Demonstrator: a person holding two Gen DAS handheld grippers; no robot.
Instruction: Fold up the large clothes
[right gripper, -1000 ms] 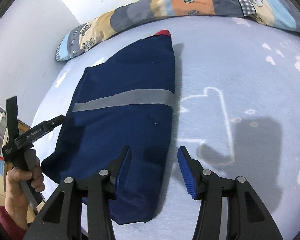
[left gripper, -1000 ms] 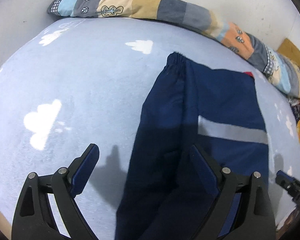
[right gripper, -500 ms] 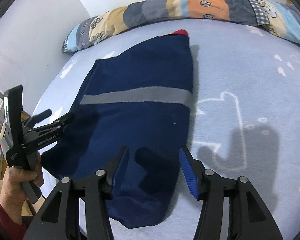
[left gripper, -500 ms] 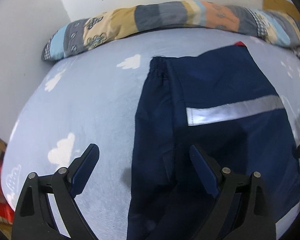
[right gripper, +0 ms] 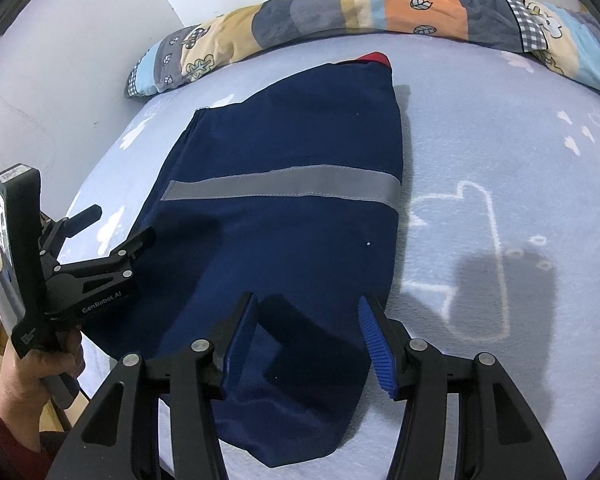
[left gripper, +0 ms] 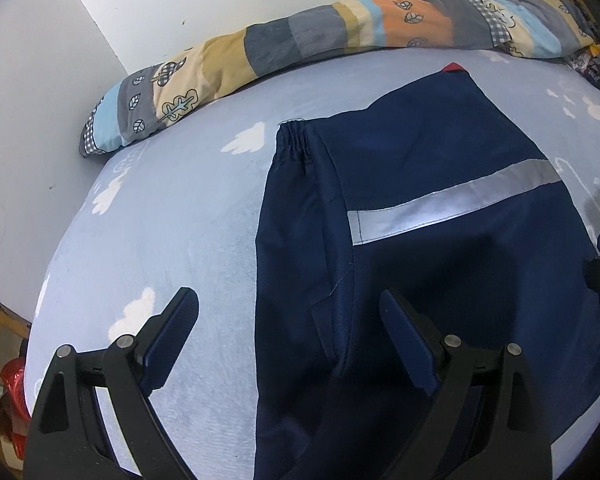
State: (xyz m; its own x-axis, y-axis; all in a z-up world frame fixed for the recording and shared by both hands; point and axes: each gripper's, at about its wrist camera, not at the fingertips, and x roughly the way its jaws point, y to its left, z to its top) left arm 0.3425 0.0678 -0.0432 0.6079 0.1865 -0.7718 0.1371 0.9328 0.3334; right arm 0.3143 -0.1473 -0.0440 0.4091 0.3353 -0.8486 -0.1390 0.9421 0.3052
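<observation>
One navy garment [right gripper: 284, 216], one patchwork quilt [right gripper: 340, 12], two grippers: left gripper [left gripper: 288, 320], right gripper [right gripper: 306, 324]

Patchwork quilt [left gripper: 340, 36] along cloud-print bedsheet [left gripper: 160, 232]

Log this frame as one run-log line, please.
stage: between folds | garment: navy jacket folded, flat on bed | left gripper: open, empty | right gripper: open, empty, over jacket's near end

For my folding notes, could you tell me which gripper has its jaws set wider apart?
The left gripper: its jaws straddle the navy garment's edge and bare blanket. The right gripper stands narrower, over the garment's near end.
</observation>
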